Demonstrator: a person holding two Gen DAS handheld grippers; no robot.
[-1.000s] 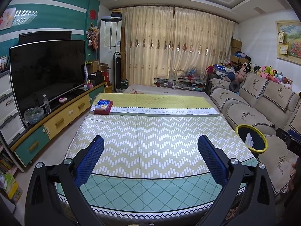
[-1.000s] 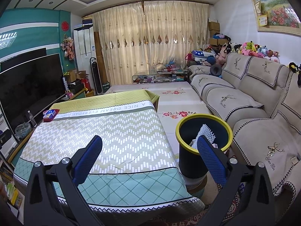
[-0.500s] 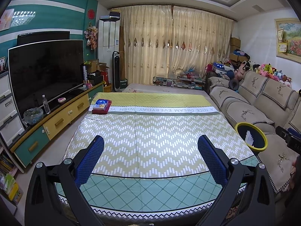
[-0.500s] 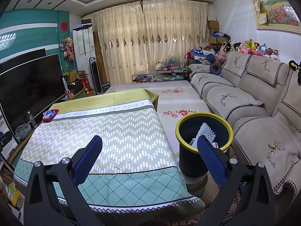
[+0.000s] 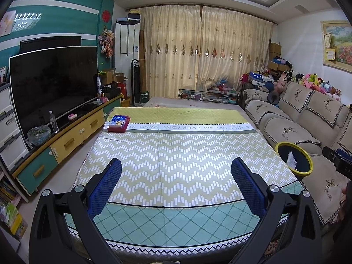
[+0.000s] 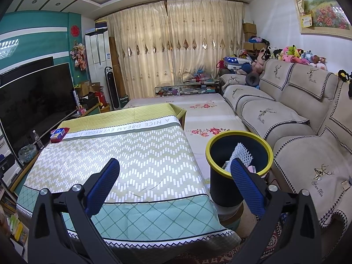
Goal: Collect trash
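Table (image 5: 176, 165) under patterned cloth (image 5: 189, 215); red tissue box (image 5: 118, 123) (far left corner) on it.

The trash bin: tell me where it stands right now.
The trash bin stands on the floor between the covered table and the sofa, at the table's right edge; in the left wrist view it shows at far right.

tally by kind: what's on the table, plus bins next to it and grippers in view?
Tissue box on the tablecloth: 1
Trash bin, yellow rim, beside the table: 1
Grippers, jaws open, empty: 2 (left gripper, right gripper)
Total: 4
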